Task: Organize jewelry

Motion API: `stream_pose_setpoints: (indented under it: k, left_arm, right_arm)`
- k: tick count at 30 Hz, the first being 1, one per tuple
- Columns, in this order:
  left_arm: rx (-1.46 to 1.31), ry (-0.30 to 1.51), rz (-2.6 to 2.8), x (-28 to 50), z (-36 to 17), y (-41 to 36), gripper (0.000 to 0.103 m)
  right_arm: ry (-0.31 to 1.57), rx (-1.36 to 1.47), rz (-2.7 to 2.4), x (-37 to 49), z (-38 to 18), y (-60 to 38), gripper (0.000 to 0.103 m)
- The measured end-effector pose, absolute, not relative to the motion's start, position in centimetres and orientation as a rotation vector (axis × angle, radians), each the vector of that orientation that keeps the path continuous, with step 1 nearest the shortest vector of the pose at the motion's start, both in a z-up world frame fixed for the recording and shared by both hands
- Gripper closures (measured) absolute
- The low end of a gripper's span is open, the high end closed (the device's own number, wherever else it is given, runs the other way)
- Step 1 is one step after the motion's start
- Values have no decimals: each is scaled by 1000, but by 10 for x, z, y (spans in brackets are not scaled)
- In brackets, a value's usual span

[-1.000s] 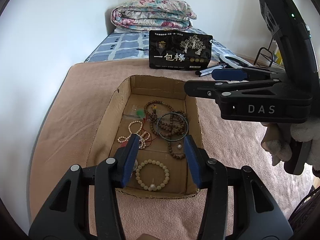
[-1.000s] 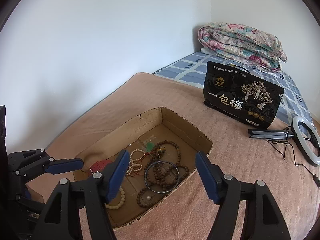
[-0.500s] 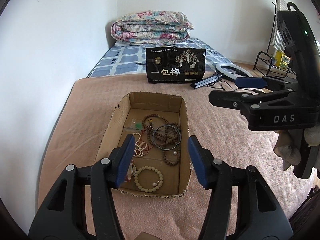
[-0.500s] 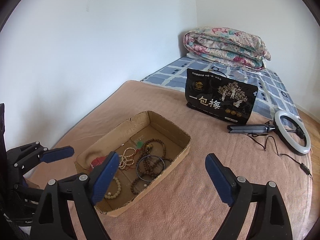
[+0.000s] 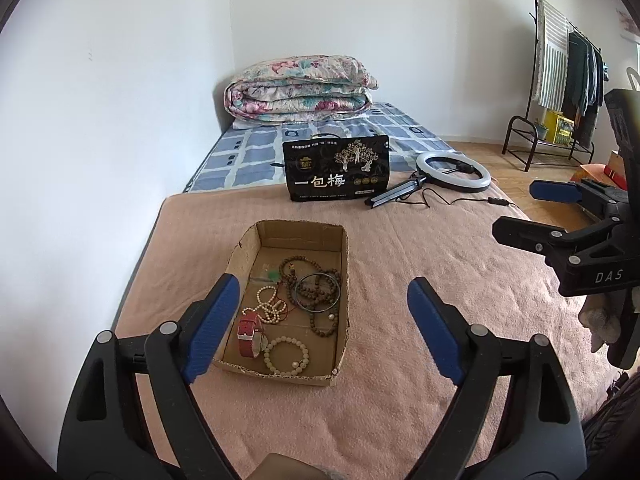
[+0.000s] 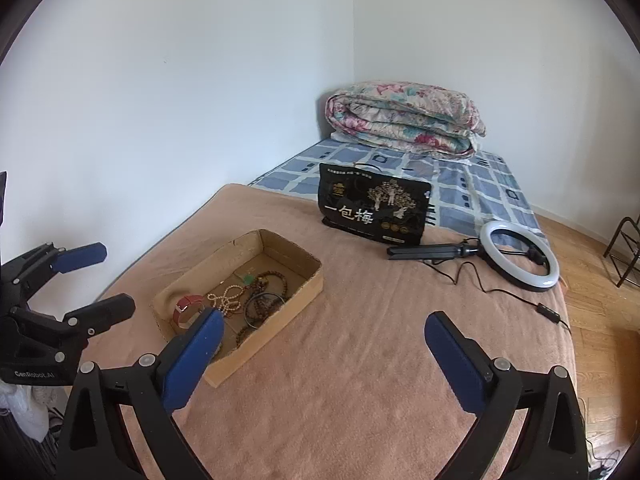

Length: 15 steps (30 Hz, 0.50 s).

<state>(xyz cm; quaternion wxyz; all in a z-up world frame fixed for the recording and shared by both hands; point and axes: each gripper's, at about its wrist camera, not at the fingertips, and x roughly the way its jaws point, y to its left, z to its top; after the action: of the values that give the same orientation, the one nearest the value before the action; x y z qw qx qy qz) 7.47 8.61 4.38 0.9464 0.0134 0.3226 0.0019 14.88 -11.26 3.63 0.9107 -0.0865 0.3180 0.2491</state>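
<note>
Left wrist, cardboard box (image 5: 344,280) lengthwise pointing away, both jaws just widened, empty

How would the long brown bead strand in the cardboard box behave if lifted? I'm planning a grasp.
The brown bead strand would likely hang limp, since it lies in loose coils. It overlaps the dark bangle, so that could snag and come along. Round beads might slip between flat pads.
</note>
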Motion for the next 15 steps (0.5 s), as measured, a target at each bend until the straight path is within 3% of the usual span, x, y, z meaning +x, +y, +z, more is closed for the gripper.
stream_pose_setpoints:
  k: [6,15]
  left_arm:
    - [64,622,11,51,57,65,2]
    - [88,616,37,36,61,42,0]
  right_arm:
    - [617,-198,452,118,45,-145,0]
    - [619,-159,384,98,37,-181,0]
